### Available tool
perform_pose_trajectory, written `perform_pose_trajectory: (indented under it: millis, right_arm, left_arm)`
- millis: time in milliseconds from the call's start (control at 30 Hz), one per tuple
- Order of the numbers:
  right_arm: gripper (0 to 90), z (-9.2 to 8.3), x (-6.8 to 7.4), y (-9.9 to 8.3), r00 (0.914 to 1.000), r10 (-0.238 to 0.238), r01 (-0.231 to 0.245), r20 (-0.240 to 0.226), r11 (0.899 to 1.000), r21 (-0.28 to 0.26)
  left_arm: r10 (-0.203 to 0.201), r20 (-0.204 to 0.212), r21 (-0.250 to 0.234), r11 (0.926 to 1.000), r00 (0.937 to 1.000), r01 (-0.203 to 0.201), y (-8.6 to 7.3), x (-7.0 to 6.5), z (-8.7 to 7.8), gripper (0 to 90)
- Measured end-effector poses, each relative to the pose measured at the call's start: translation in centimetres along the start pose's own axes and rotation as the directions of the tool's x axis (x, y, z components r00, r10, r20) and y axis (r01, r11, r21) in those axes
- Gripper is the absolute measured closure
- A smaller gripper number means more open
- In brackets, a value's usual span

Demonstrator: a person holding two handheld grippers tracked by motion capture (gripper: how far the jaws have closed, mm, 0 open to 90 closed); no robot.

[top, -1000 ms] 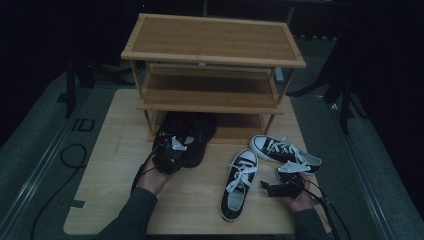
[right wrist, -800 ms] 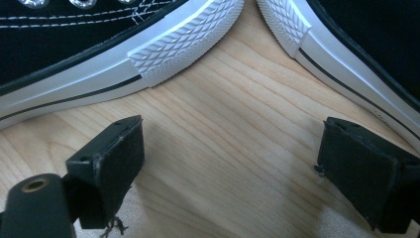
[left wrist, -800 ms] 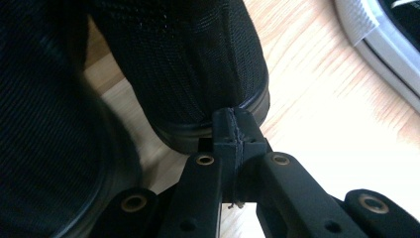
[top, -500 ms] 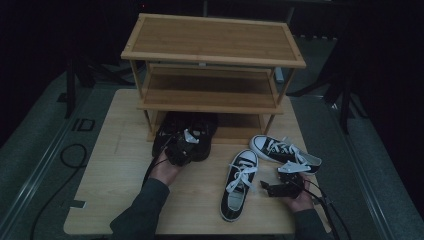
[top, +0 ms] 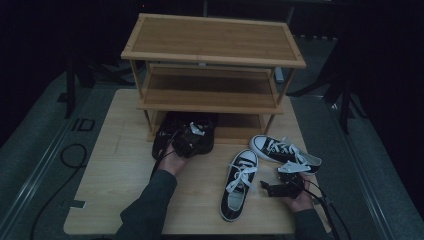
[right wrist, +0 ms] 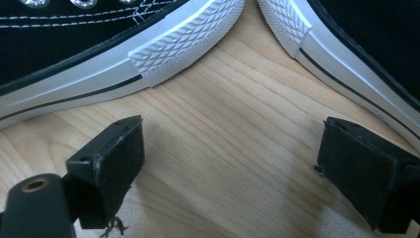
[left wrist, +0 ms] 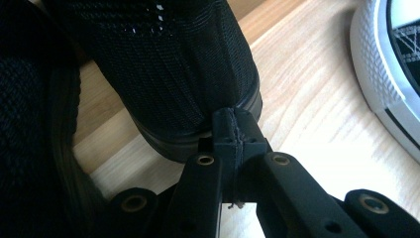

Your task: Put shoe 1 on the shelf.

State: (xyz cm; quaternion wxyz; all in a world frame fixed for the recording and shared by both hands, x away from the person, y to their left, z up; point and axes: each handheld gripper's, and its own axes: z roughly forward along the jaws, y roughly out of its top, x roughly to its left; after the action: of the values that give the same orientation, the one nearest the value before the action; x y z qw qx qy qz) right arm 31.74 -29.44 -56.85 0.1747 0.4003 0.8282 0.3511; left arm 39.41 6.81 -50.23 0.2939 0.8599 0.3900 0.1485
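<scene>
Jaws first: clenched pad to pad on the left gripper, nothing visibly pinched between them, tips butted against the lower rim of a black mesh shoe. Wide apart on the right gripper, grasping nothing, bare table between the pads.

Seen from above: left gripper right on top of the pair of black shoes, at the foot of the wooden rack, toes seemingly tucked toward the lowest shelf. Straight ahead of the shut jaws, touching. Long axis roughly from the hand toward the rack, so probably a push along the shoe's length rather than a lift. Clearly the nearer hand for this pair.

Right gripper low on the table, well apart from the black shoes, just beside two black-and-white sneakers: one pointing toward the rack, the other lying crosswise behind it. White ribbed rubber of both close ahead of the open jaws, one to each side.

No brand or label legible on any shoe; only a pale floor mark left of the table, looking like "ID".
</scene>
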Motion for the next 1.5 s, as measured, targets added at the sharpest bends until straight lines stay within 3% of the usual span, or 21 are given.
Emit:
perform_pose_trajectory:
  millis: [467, 867, 1133, 1500]
  right_arm:
    - [10.8, 0.0, 0.0, 0.0, 1.0000, -0.002, 0.002, 0.000, 1.000, 0.000]
    - [10.8, 0.0, 0.0, 0.0, 1.0000, -0.002, 0.002, -0.002, 1.000, 0.000]
    - [10.7, 0.0, 0.0, 0.0, 1.0000, -0.002, 0.002, -0.002, 1.000, 0.000]
    - [10.8, 0.0, 0.0, 0.0, 1.0000, -0.002, 0.002, -0.002, 1.000, 0.000]
  left_arm:
    - [-0.005, -0.013, 0.000, 1.0000, 0.9999, 0.005, 1.7, 0.1, 1.5, 89.6]
    - [-0.008, -0.030, 0.008, 0.9999, 0.9995, 0.008, 2.0, 0.1, 1.8, 89.1]
    - [-0.021, -0.027, 0.007, 0.9997, 0.9994, 0.022, 0.1, 0.6, 0.3, 89.0]
    - [-0.042, -0.031, 0.011, 0.9990, 0.9986, 0.042, -4.4, 1.2, -2.9, 89.3]
